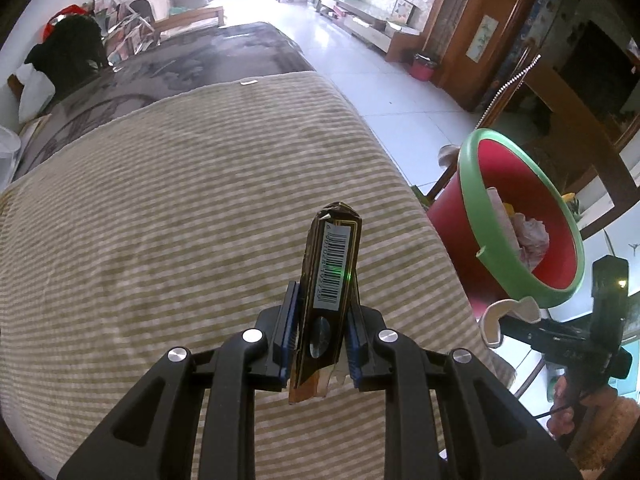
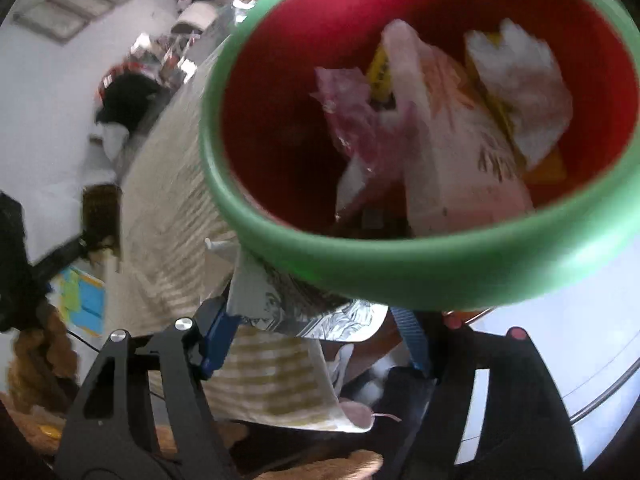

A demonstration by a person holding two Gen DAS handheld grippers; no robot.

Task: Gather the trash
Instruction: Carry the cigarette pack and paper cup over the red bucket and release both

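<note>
My left gripper [image 1: 322, 320] is shut on a flattened dark cigarette box [image 1: 332, 268] with a barcode, held upright above the striped bed cover [image 1: 180, 220]. To its right a red bin with a green rim [image 1: 516, 220] hangs tilted, with wrappers inside. In the right wrist view the same bin [image 2: 400, 276] fills the frame, holding several wrappers and paper [image 2: 452, 128]. My right gripper [image 2: 316, 320] sits at the bin's rim; a silvery printed wrapper [image 2: 288, 300] lies between its fingers and the rim. Its grip is hidden by the rim.
The bed's right edge drops to a white tiled floor [image 1: 380, 76]. A wooden chair and table [image 1: 568, 120] stand behind the bin. A small red bin [image 1: 422, 66] stands far off by a wooden cabinet. Clothes and pillows [image 1: 68, 52] lie at the bed's far left.
</note>
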